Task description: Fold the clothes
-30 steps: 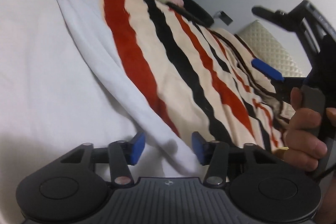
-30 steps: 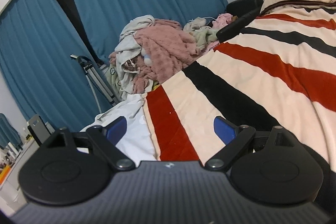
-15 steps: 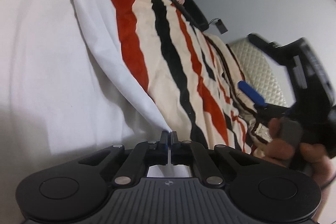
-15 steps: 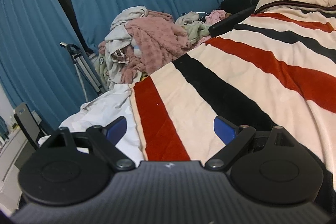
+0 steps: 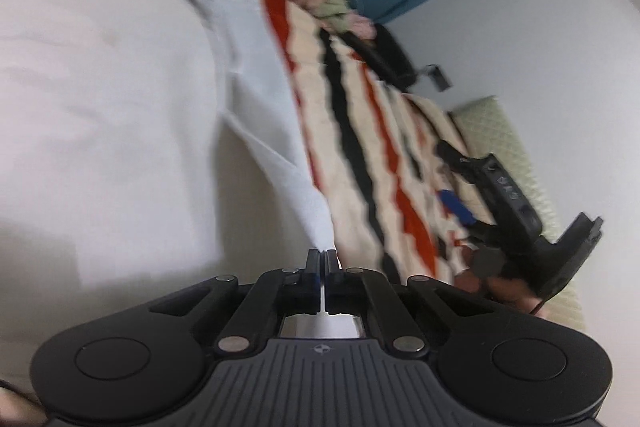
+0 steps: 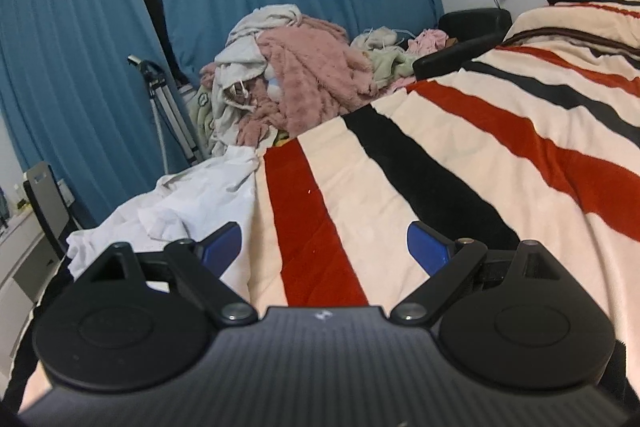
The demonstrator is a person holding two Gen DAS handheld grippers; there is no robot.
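Left claw (image 5: 321, 255) clenched on corner of white garment (image 5: 276, 131), my right claw (image 6: 327, 247) released above striped blanket (image 6: 460, 163) on bed.

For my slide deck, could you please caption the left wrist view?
Left gripper shut on white garment, pulling it taut beside the striped blanket.

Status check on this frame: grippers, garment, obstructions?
Left gripper shut on white garment corner. Right gripper open, empty, over striped blanket. Nothing obstructing.

Near and right, the striped blanket (image 6: 460, 187) lies bare; far left, the laundry heap (image 6: 296, 75) blocks passage.
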